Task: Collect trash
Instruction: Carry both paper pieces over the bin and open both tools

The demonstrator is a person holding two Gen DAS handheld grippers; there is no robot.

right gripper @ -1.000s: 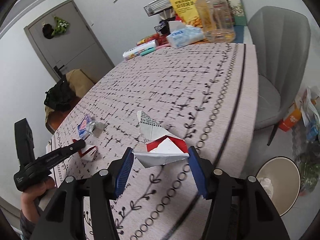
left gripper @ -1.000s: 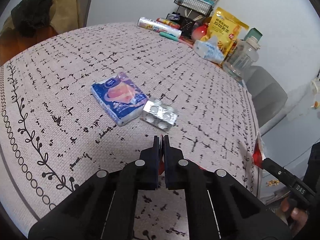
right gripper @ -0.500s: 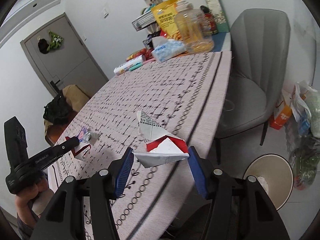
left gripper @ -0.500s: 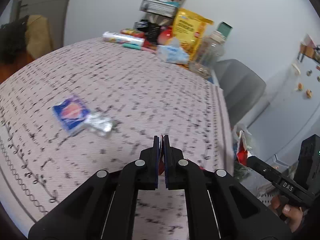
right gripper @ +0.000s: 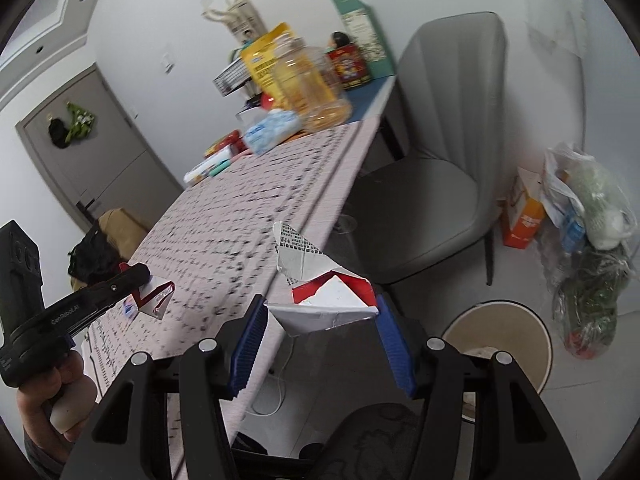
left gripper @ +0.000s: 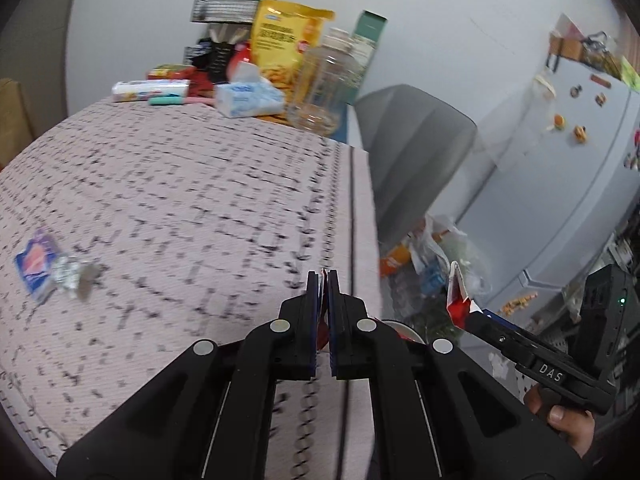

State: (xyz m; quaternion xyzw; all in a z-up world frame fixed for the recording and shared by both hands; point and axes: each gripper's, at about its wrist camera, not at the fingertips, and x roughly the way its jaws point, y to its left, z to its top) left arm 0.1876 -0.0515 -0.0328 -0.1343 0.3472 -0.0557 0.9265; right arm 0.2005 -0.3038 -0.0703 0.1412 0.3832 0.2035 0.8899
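My right gripper (right gripper: 320,320) is shut on a crumpled red and white carton (right gripper: 320,288) and holds it past the table's right edge, above the floor. It also shows in the left wrist view (left gripper: 460,300). My left gripper (left gripper: 324,280) is shut on a thin red and white wrapper (right gripper: 154,298), over the table near its right edge. A round beige trash bin (right gripper: 500,332) stands on the floor below and right of the carton. A blue tissue pack (left gripper: 34,268) and a silver blister pack (left gripper: 74,278) lie on the table at the left.
The patterned table (left gripper: 180,200) carries snacks, a clear jar (left gripper: 320,92) and a tissue packet (left gripper: 248,98) at its far end. A grey chair (right gripper: 432,152) stands by the table. Plastic bags (right gripper: 588,240) and an orange box (right gripper: 524,216) sit on the floor by the wall.
Both grippers have swung right, towards the table's right edge. The right gripper now holds the carton beyond the edge, nearer the bin. The packs have slid to the left of view.
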